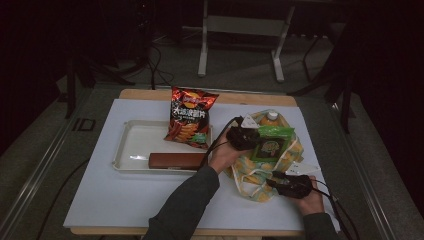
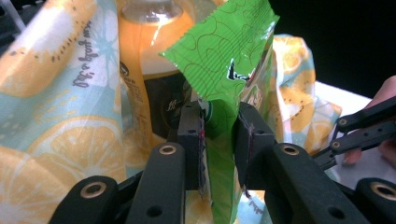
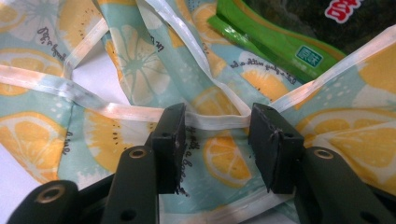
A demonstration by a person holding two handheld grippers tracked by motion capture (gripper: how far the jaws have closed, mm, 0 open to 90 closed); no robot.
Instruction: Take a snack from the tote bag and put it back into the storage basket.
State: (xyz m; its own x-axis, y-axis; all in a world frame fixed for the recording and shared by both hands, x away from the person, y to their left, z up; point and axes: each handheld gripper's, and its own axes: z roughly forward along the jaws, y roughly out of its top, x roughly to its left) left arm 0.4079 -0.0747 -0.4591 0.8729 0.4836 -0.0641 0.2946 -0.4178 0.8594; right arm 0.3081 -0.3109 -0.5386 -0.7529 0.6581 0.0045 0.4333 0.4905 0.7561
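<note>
A fruit-print tote bag [image 1: 250,174] lies at the table's right with an orange juice bottle [image 1: 270,117] in its mouth. My left gripper [image 1: 255,137] is shut on the edge of a green snack packet [image 1: 272,142] over the bag. In the left gripper view the jaws [image 2: 219,135] pinch the folded green packet [image 2: 224,46], with the bottle [image 2: 149,46] and the bag cloth [image 2: 56,93] behind. My right gripper [image 1: 276,180] is at the bag's near edge. It stands open [image 3: 217,135] with the bag's white hem [image 3: 215,120] across the gap, above the fruit-print bag cloth [image 3: 116,70].
A white tray [image 1: 130,145] sits at the left and holds a long brown box [image 1: 177,160]. A red chip bag [image 1: 190,117] leans over the tray's far right corner. Bare white table cover [image 1: 110,200] lies in front of the tray.
</note>
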